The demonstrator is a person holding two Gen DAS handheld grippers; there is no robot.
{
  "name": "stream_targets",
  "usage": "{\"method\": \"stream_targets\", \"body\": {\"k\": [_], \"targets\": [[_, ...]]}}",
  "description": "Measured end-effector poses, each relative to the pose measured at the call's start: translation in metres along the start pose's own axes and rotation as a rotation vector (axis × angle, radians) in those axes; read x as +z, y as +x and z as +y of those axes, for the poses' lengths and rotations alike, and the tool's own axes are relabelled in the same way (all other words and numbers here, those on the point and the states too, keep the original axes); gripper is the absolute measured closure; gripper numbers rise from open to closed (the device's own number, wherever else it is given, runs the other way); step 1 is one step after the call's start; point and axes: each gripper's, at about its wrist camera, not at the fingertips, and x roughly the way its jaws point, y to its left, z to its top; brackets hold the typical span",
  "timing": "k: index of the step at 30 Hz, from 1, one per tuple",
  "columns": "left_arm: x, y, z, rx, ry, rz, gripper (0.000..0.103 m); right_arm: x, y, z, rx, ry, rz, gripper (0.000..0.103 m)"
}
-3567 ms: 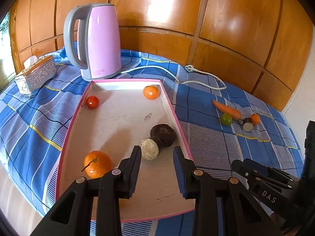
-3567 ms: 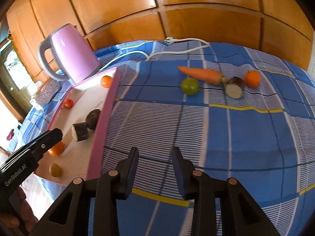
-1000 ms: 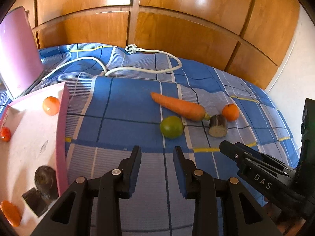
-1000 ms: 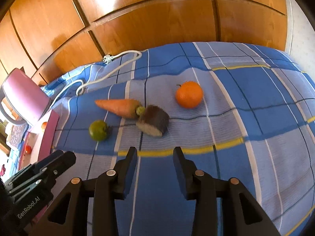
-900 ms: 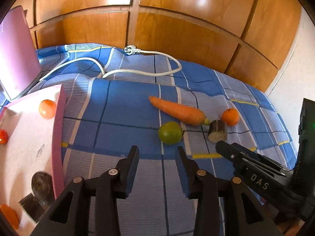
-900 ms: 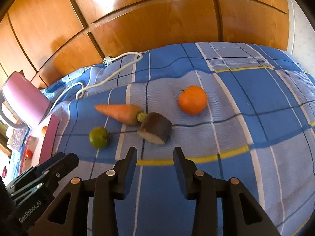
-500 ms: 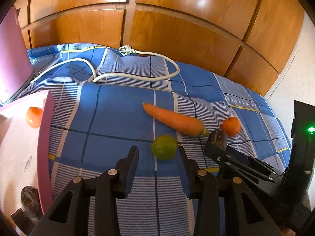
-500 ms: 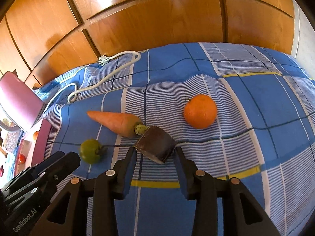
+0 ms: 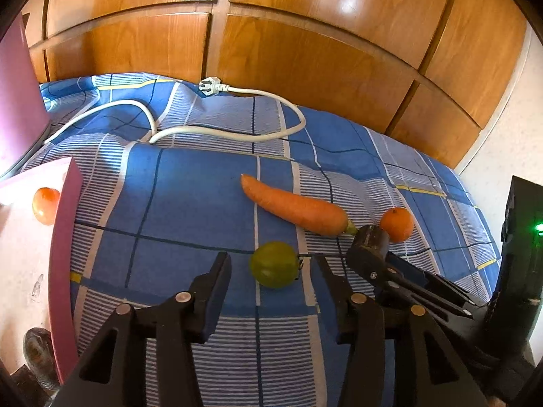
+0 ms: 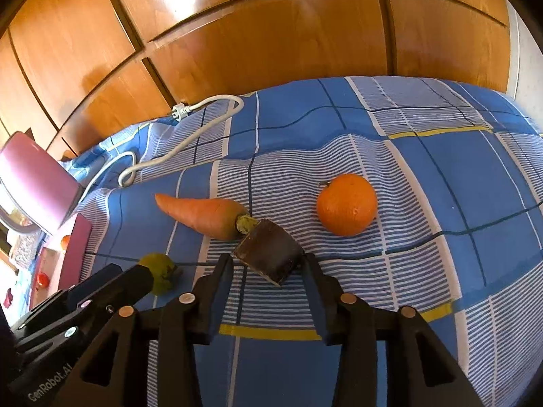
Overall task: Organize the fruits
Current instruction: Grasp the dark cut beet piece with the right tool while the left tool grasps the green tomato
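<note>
on the bed, left gripper (image 9: pixel 271 268) fingers apart bracket the lime (image 9: pixel 274 264); right gripper (image 10: pixel 269 266) fingers apart flank the dark chunk (image 10: pixel 269 256), each poised to grasp.

The pink kettle (image 9: pixel 17 101) is cut off by the left edge. The pink tray (image 9: pixel 64 237) runs off-frame, and the dark lump (image 9: pixel 37 346) inside it is partly hidden.

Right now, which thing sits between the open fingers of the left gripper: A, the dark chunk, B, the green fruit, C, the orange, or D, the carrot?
B: the left wrist view shows the green fruit lying on the cloth between the open fingers of the left gripper; the carrot lies beyond it.
</note>
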Motion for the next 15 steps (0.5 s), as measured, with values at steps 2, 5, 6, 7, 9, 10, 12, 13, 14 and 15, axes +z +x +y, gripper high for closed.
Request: {"method": "stream_targets", "body": {"k": [2, 5, 6, 7, 9, 10, 12, 13, 14, 15], "targets": [[0.001, 0.001, 0.0, 0.003, -0.001, -0.002, 0.054, 0.0, 0.0, 0.001, -0.014, -0.006, -0.004, 0.059], [0.002, 0.003, 0.002, 0.004, -0.008, 0.0, 0.054, 0.001, 0.001, 0.003, -0.024, -0.018, -0.006, 0.059], [0.003, 0.003, 0.003, 0.005, -0.008, -0.001, 0.054, 0.001, 0.002, 0.004, -0.031, -0.026, -0.007, 0.059], [0.003, 0.004, 0.003, 0.005, -0.008, -0.002, 0.054, 0.001, 0.003, 0.005, -0.039, -0.032, -0.01, 0.059], [0.003, 0.005, 0.003, 0.007, -0.009, -0.002, 0.054, 0.001, 0.004, 0.006, -0.046, -0.036, -0.015, 0.059], [0.003, 0.005, 0.003, 0.007, -0.008, -0.002, 0.054, 0.002, 0.004, 0.006, -0.047, -0.038, -0.015, 0.059], [0.004, 0.008, 0.004, 0.005, -0.008, 0.002, 0.055, 0.002, 0.004, 0.007, -0.057, -0.048, -0.017, 0.063], [0.004, 0.009, 0.004, 0.001, -0.009, 0.005, 0.056, 0.002, 0.004, 0.007, -0.058, -0.053, -0.017, 0.064], [0.004, 0.011, 0.004, -0.002, -0.011, 0.009, 0.056, 0.002, 0.004, 0.007, -0.058, -0.057, -0.017, 0.064], [0.004, 0.012, 0.004, -0.007, -0.015, 0.011, 0.056, 0.002, 0.003, 0.006, -0.057, -0.059, -0.017, 0.064]]}}
